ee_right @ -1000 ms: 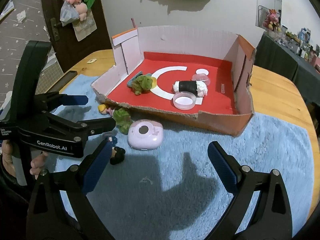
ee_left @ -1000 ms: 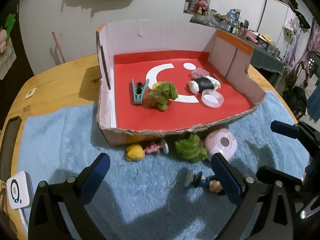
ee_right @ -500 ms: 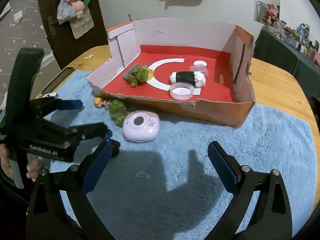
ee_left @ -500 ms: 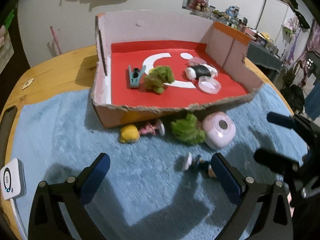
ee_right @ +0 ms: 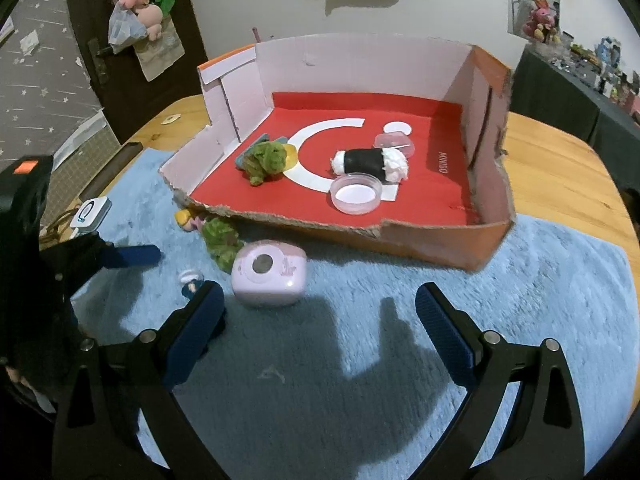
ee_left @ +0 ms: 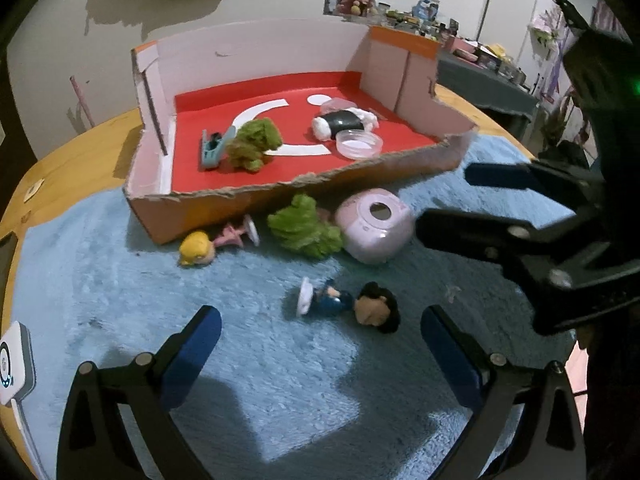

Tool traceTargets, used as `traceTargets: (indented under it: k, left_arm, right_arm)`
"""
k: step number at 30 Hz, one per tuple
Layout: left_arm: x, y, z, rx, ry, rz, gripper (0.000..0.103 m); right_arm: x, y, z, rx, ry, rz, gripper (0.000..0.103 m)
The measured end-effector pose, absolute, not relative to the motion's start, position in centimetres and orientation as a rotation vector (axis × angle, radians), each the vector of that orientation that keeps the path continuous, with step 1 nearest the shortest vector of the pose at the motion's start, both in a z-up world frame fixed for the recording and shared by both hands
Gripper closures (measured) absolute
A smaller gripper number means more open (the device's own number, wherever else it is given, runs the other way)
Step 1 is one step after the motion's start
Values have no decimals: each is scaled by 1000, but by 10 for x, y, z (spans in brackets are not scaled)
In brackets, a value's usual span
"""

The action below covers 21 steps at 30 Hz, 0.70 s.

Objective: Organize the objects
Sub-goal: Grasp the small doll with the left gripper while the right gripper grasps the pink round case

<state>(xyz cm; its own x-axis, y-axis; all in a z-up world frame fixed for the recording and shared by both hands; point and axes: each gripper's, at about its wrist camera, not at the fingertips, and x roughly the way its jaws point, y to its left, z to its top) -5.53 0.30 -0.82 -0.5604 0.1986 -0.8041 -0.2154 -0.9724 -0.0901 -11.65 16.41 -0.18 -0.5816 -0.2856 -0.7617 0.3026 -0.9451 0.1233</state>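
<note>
A torn cardboard box (ee_left: 256,200) with a red floor holds a teal clip (ee_left: 214,148), a green plush (ee_left: 254,144), a sushi-roll toy (ee_left: 344,122) and a clear round dish (ee_left: 359,143). On the blue rug in front lie a yellow-haired figure (ee_left: 198,250), a second green plush (ee_left: 306,228), a pink camera-like toy (ee_left: 374,226) and a dark-haired figure in blue (ee_left: 352,304). My left gripper (ee_left: 320,332) is open just short of the dark-haired figure. My right gripper (ee_right: 320,300) is open, with the pink toy (ee_right: 270,274) just beyond its left finger.
The blue rug (ee_right: 400,360) covers a round wooden table (ee_right: 560,168). A small white device (ee_left: 14,360) lies at the rug's left edge. A dark door (ee_right: 132,40) with hanging plush toys stands behind. The right gripper (ee_left: 452,200) crowds the right side of the left wrist view.
Both views have drawn back from the box and lowered toward the rug. The dark-haired figure now lies close before the left gripper. The right gripper looms larger beside it. Both stay open.
</note>
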Motion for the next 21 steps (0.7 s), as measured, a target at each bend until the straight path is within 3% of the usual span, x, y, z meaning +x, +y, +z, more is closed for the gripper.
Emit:
traceTargets:
  k: [7, 15, 16, 18, 21]
  left_arm:
    - [-59, 2, -14, -1330, 33, 2637, 10]
    - [-62, -15, -14, -1347, 2, 2671, 12]
    - [-62, -19, -14, -1345, -14, 2672, 12]
    - [-62, -21, -13, -1342, -23, 2670, 13]
    - [-62, -18, -14, -1342, -1, 2678, 13]
  right_arm:
    - [-128, 145, -9, 1237, 103, -2483, 5]
    - [-137, 136, -17, 1250, 135, -2484, 6]
    - [-137, 138, -18, 1248, 124, -2489, 7]
    - [-138, 140, -20, 1258, 104, -2479, 21]
    - [-137, 139, -22, 1250, 89, -2462, 28]
